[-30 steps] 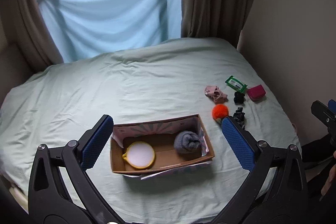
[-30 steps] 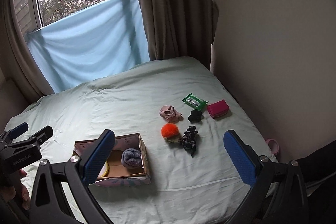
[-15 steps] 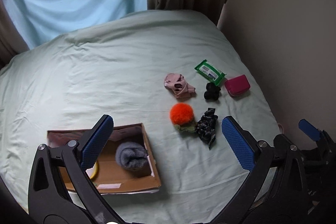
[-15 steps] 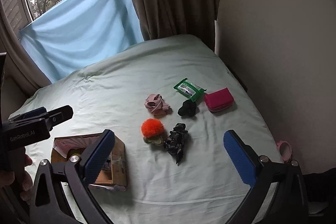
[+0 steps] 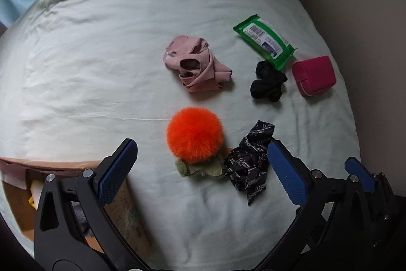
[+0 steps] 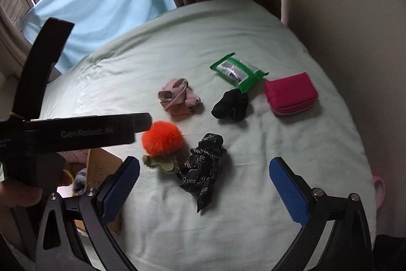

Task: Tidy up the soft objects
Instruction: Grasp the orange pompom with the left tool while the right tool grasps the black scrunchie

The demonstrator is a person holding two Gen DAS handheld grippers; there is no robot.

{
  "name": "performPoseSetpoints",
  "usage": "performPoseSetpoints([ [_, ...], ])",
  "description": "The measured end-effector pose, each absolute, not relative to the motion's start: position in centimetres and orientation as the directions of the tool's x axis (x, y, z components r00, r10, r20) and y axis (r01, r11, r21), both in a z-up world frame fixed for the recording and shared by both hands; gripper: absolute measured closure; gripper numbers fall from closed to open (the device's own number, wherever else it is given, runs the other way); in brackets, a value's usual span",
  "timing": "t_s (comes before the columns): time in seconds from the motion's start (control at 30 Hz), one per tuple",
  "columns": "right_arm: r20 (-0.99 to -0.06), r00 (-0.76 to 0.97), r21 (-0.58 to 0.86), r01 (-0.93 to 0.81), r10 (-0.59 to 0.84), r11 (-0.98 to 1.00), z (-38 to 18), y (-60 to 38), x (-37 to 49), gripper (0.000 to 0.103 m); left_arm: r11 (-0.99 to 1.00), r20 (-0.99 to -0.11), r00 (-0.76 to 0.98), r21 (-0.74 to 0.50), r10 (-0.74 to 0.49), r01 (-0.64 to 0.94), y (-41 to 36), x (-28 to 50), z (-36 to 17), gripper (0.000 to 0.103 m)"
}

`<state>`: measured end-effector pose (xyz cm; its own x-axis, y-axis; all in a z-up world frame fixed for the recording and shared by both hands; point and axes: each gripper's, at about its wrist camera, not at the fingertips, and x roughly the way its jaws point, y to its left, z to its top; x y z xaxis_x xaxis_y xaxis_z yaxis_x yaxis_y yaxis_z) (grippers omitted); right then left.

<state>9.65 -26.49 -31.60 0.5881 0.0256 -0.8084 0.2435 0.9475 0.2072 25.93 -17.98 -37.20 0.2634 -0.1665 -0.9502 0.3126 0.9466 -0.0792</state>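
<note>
Fluffy orange pom-pom (image 5: 195,135) lay mid-bed on a ruffled olive-green scrunchie (image 5: 200,168), touching it. Black patterned fabric scrunchie (image 5: 250,164) lay just right of it. Farther off: crumpled pink cloth (image 5: 195,62), black sock bundle (image 5: 267,81), green wipes packet (image 5: 264,41), magenta zip pouch (image 5: 314,75) far right. Pale green bedsheet (image 5: 101,67) beneath all. Open cardboard box (image 5: 127,215) at near left. Left tongs (image 5: 201,173) stood open over the pom-pom, nothing gripped. Right tongs (image 6: 204,186) wide, jaws closing, nothing held; black scrunchie below them.
</note>
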Motion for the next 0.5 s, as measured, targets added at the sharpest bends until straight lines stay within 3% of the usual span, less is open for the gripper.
performPoseSetpoints([
  [0.17, -0.835, 0.55, 0.194, 0.241, 0.031, 0.951, -36.3, -27.3, 11.7, 0.021, 0.946, -0.969, 0.203, -0.069, -0.138, 0.317, -19.2, 27.2, -41.7, 0.006],
  [0.3, -0.837, 0.543, 0.229, 0.246, 0.061, 0.942, -39.4, -27.8, 12.5, 0.024, 0.94, -0.976, 0.193, -0.034, -0.105, 0.341, -19.8, 27.4, -44.3, 0.008],
  [0.4, -0.841, 0.533, 0.262, 0.244, 0.096, 0.934, -41.1, -27.8, 13.2, 0.033, 0.94, -0.978, 0.188, -0.016, -0.085, 0.342, -19.8, 27.7, -45.6, 0.013],
  [0.5, -0.835, 0.54, 0.279, 0.242, 0.11, 0.929, -41.8, -27.6, 13.7, 0.034, 0.944, -0.982, 0.174, -0.016, -0.078, 0.331, -19.6, 28.1, -46.7, 0.022],
])
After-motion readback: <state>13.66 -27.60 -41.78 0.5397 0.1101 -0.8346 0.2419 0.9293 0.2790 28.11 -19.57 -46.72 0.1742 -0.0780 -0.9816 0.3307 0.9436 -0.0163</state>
